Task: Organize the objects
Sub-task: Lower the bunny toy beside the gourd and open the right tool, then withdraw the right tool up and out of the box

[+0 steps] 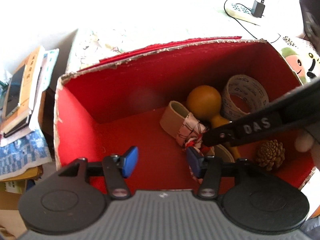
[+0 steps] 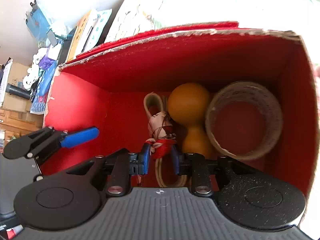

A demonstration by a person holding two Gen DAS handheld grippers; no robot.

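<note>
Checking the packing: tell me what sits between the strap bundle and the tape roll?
The wooden gourd sits between the strap bundle and tape roll, clearest in the right wrist view.

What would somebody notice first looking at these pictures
The big red box fills both views, open at the top. Along its right side sit a yellow gourd, a tape roll leaning on the wall, and a pine cone near the front corner. The right gripper is closed on a beige strap bundle tied with patterned cloth, while the left gripper is open over bare red floor.

Red box (image 2: 84, 108) – ochre gourd (image 2: 187, 100); red-and-white patterned cloth (image 2: 162, 132); blue pads (image 1: 130, 161).
</note>
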